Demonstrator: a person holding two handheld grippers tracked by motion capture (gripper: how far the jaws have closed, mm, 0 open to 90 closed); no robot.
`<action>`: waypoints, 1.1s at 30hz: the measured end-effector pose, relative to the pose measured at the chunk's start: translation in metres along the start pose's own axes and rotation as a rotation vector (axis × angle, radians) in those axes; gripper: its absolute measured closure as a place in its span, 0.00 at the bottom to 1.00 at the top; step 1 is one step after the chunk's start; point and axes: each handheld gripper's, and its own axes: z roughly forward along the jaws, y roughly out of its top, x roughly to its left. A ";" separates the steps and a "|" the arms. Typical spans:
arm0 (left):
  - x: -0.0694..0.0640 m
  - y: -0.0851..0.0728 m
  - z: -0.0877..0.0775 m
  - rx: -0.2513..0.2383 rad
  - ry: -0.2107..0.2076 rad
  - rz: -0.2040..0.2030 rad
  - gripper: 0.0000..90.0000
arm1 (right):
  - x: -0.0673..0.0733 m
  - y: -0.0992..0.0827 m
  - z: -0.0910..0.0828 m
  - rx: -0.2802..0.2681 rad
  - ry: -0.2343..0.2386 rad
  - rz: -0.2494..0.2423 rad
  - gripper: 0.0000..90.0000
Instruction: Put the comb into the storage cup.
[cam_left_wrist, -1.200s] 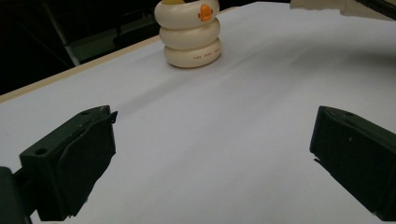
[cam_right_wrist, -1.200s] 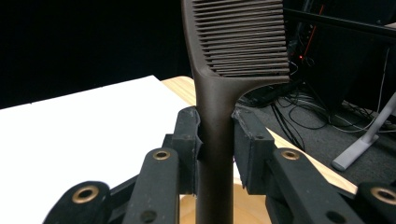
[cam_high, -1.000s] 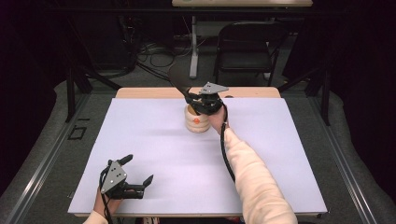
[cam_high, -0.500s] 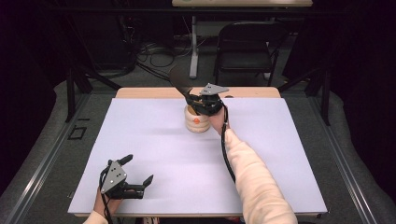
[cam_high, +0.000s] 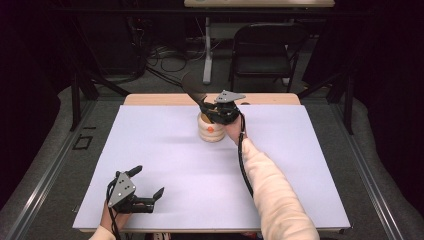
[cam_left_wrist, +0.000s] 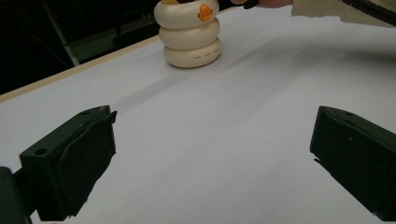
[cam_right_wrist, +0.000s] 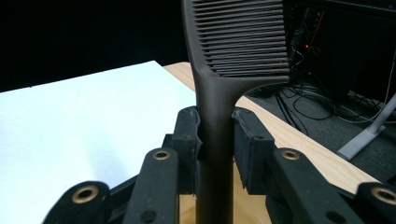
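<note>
The right tool (cam_right_wrist: 215, 135) is grasping a slotted spatula (cam_right_wrist: 233, 56) above the cream holder (cam_high: 211, 129) near the worktop's (cam_high: 165, 150) far edge; the left tool (cam_high: 145, 187) is resting released at the near-left corner

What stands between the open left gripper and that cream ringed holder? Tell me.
Nothing visible. In the left gripper view only the bare white table cover lies between the left gripper and the holder. The right gripper sits right over the holder, shut on a dark slotted spatula.
</note>
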 end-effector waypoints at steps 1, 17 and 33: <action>0.000 0.000 0.000 0.000 0.000 -0.001 0.00 | 0.000 0.000 0.000 0.001 0.000 -0.003 0.80; 0.000 0.000 0.000 -0.004 -0.001 -0.003 0.00 | -0.001 -0.005 0.002 0.027 0.008 0.003 0.80; -0.001 0.000 0.000 -0.003 0.001 0.000 0.00 | -0.003 -0.004 -0.002 0.039 -0.003 -0.017 0.80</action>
